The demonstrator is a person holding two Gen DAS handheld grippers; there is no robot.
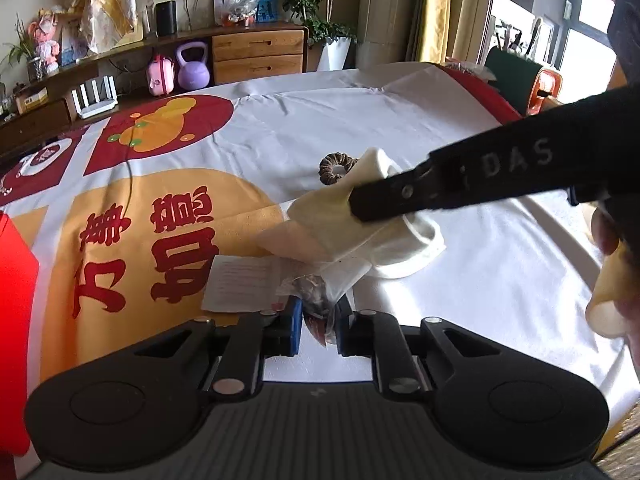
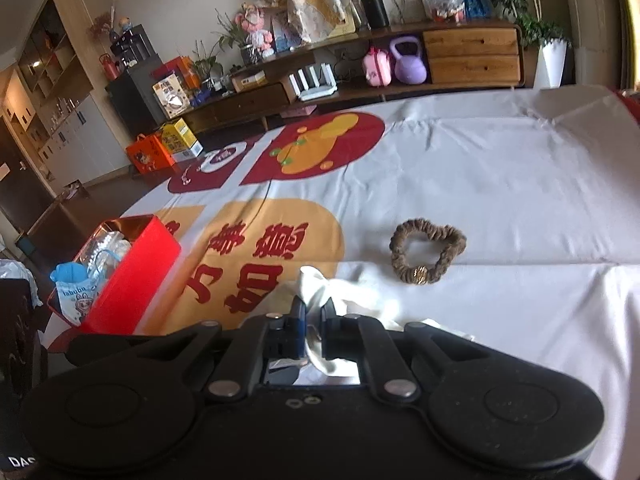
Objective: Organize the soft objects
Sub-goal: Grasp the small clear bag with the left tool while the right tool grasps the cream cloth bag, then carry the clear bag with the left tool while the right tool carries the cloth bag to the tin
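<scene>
Both tools (image 1: 316,320) (image 2: 314,320) pinch the cream cloth (image 1: 320,228).

wooden sideboard (image 2: 472,56) | yellow curtain (image 1: 440,8) | bright window (image 1: 580,32) (daylight)

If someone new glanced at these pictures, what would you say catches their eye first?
Probably the big printed tablecloth with bold red characters on orange. Next, the right gripper pinching a white cloth near the table's front, and the brown scrunchie lying alone just beyond. A red box sits at the left edge.
</scene>
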